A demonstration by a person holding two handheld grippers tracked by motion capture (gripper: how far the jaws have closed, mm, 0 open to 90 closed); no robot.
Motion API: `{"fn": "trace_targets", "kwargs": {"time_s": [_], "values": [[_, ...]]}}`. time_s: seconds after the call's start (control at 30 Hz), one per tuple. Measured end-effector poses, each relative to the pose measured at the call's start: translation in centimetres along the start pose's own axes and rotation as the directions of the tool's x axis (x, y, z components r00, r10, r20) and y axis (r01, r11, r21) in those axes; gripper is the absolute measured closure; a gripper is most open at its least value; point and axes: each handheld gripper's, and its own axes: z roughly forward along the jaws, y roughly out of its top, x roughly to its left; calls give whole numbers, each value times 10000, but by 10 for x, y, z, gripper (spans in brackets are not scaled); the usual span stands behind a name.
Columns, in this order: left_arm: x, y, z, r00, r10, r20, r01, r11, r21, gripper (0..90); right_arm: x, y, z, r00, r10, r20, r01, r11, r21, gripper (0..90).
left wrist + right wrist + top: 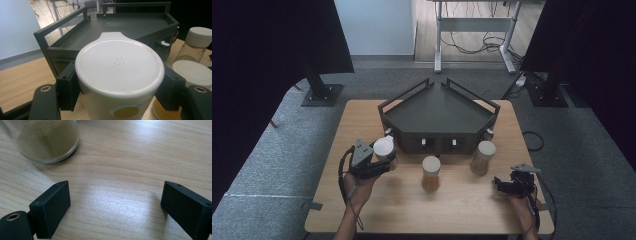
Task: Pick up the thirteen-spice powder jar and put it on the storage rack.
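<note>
White-lidded jar (120, 75) clamped in my L gripper (379, 161), beside dark tray (439, 112). R gripper (115, 205) jaws apart, empty, over worktop (125, 165).

no readable text, labels or numbers anywhere

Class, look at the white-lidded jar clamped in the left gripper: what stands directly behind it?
Behind the jar stands the dark corner shelf, its tray bare. The jar's lid covers part of the shelf's front.

Open tool (115, 207) near glass jar (47, 141)
</note>
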Motion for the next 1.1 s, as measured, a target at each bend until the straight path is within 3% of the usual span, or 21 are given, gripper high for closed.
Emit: {"fn": "trace_targets", "kwargs": {"time_s": [1.1], "values": [[19, 36, 25, 9998, -175, 30, 176, 9998, -135, 307, 0, 0, 0, 10000, 2, -3, -2, 10000, -1, 82]]}}
